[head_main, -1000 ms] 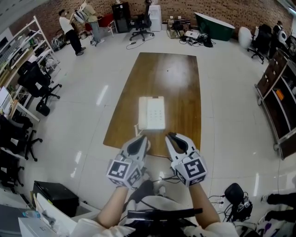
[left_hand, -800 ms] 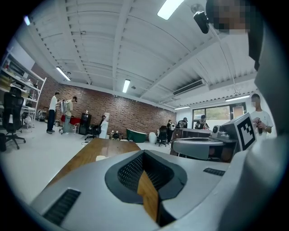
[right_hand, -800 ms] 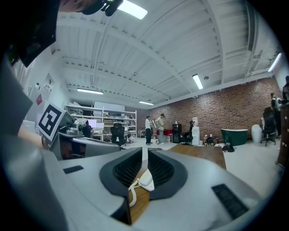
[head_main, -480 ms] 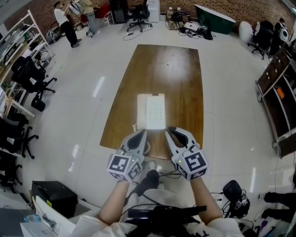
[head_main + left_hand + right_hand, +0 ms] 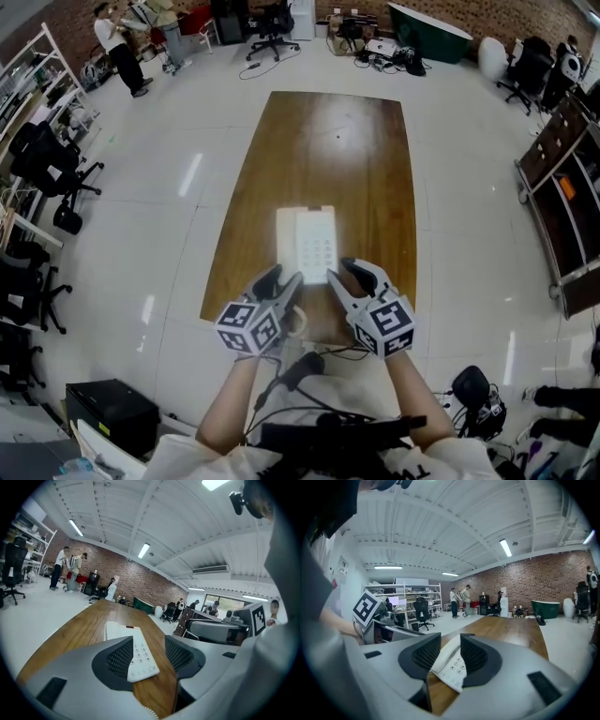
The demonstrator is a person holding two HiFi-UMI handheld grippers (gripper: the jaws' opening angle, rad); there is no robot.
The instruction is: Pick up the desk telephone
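Desk telephone [image 5: 307, 244] ungripped; left claw [image 5: 281, 278], right claw [image 5: 344, 275] near-level, just opened around its corners.

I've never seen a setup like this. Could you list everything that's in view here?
telephone: one, white, on the table's near half
table: one, brown wood, mid-floor
office chairs: several, black, mostly left side
shelves: white, left edge
cabinet: one, dark brown, right edge
tub: one, dark green, far end
box: one, black, floor, near left
people: at least two, far left corner
left gripper: grey, jaws apart and just been opening, at the telephone's near edge, nothing clamped
right gripper: grey, the same
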